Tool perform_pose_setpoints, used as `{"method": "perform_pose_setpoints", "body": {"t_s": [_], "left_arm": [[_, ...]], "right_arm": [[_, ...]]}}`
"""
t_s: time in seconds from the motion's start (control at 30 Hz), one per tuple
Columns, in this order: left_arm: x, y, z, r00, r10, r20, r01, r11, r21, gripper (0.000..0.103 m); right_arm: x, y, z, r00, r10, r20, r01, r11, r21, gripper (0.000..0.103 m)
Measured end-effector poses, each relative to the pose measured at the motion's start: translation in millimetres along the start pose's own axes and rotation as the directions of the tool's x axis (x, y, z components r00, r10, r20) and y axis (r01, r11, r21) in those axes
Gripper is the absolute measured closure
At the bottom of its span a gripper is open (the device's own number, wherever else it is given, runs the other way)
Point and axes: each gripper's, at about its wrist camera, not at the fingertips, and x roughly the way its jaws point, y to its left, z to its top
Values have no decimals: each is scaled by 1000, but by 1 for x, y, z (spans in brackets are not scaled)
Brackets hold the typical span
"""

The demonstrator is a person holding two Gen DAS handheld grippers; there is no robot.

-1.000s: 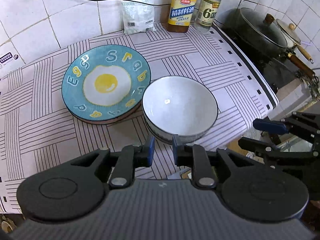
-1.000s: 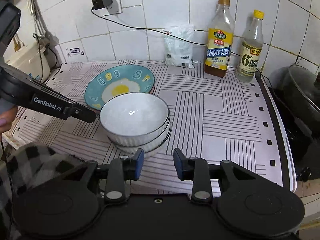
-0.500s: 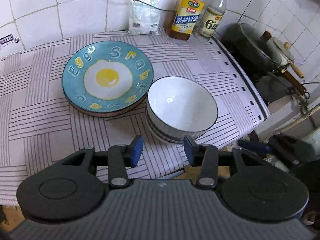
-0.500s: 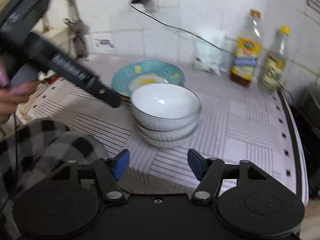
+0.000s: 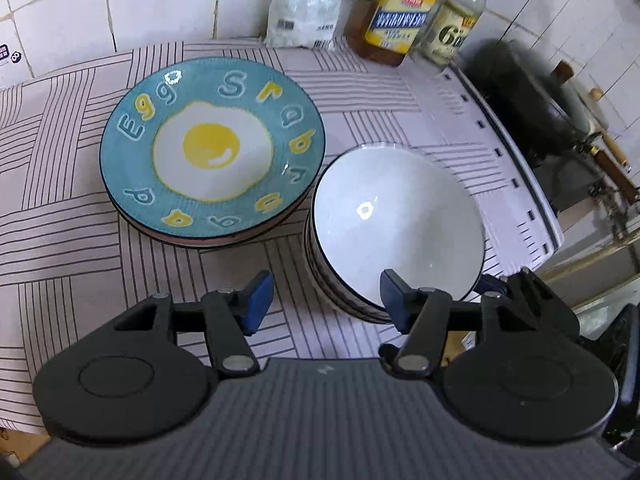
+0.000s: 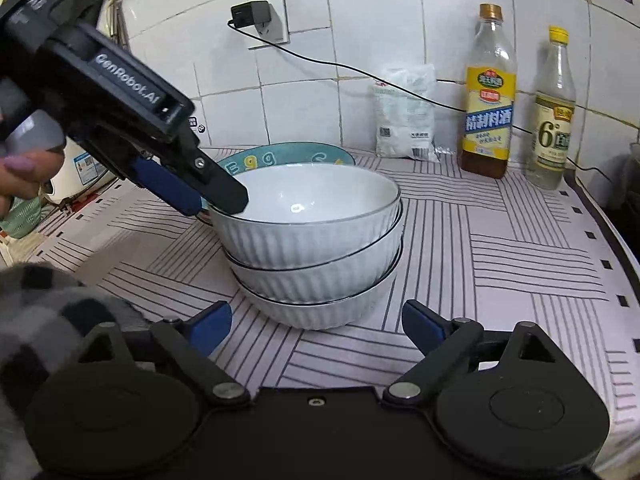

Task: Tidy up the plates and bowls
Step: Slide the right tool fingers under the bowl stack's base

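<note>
Both grippers spread wide, nothing pinched.
Left gripper [image 5: 326,298] and right gripper [image 6: 316,328] were just opening near the stacked bowls [image 6: 316,240].

We see the left gripper [image 5: 326,300] pointing steeply down, its jaws apart after just opening, with nothing pressed between the blue pads [image 5: 258,298]. The right gripper [image 6: 318,326] points more level, its jaws spread wide, also just opened and empty. A hand [image 6: 20,178] holds the left gripper's handle, and a checkered sleeve [image 6: 36,312], probably the right arm's, shows beside the right jaws.
</note>
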Motion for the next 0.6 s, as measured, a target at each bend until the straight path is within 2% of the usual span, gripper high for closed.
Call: {"method": "perform_pose_setpoints", "body": {"t_s": [0.13,0.27,0.33,0.43,0.5,0.6], "left_arm": [[5,0,1,1000,-10,1,10,1000,0,44],[15,5,7,1000,-18,4,18,999,-36,44],[23,8,10,1000,-27,1,27,998,-50,44],[32,8,10,1000,-17,-7,17,999,-47,48],[37,6,7,999,-27,-16,27,999,-48,61],[40,-3,3,1000,-21,-2,21,999,-36,61]], "right_arm": [[13,0,-5,1000,21,9,-20,999,-28,9],[25,2,-5,999,-8,33,10,997,-76,8],[31,1,-4,999,10,35,-7,997,-76,5],[38,-2,-4,999,31,44,-28,998,-65,2],[42,-4,-4,998,46,51,-44,998,-54,0],[47,-7,-3,997,66,44,-64,997,-46,0]]}}
